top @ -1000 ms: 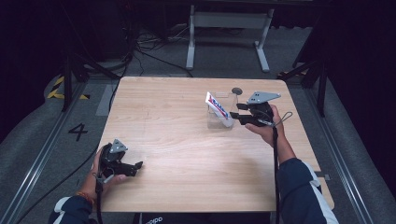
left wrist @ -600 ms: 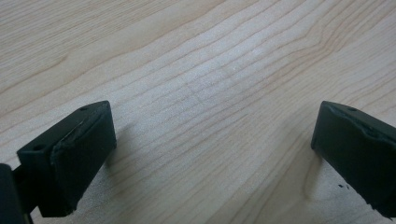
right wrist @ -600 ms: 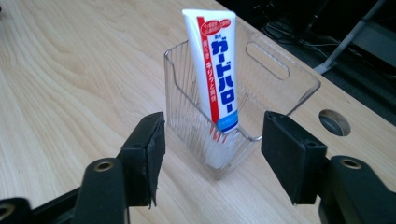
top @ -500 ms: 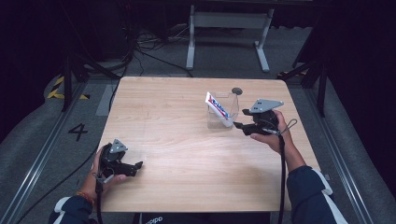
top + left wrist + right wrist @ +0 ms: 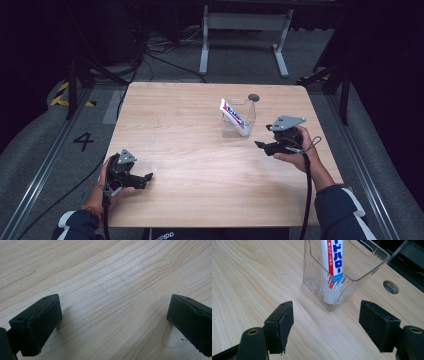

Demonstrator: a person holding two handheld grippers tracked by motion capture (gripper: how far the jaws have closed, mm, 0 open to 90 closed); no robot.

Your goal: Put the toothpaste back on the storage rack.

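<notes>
Left gripper [image 5: 142, 178] low at 7 o'clock on the table [image 5: 190, 150], held in the left hand [image 5: 112, 185] near the front edge, jaws spread wide over bare wood, nothing between them. Right gripper [image 5: 261, 146] at 3 o'clock, gripped in the right hand [image 5: 295, 150], forearm coming up from 5 o'clock, jaws pointing toward 9 o'clock, just been opening, standing apart and empty. Just beyond, at 1 o'clock, clear ribbed cup [image 5: 332, 287] upright, toothpaste tube [image 5: 333, 262] leaning inside, cap down
</notes>
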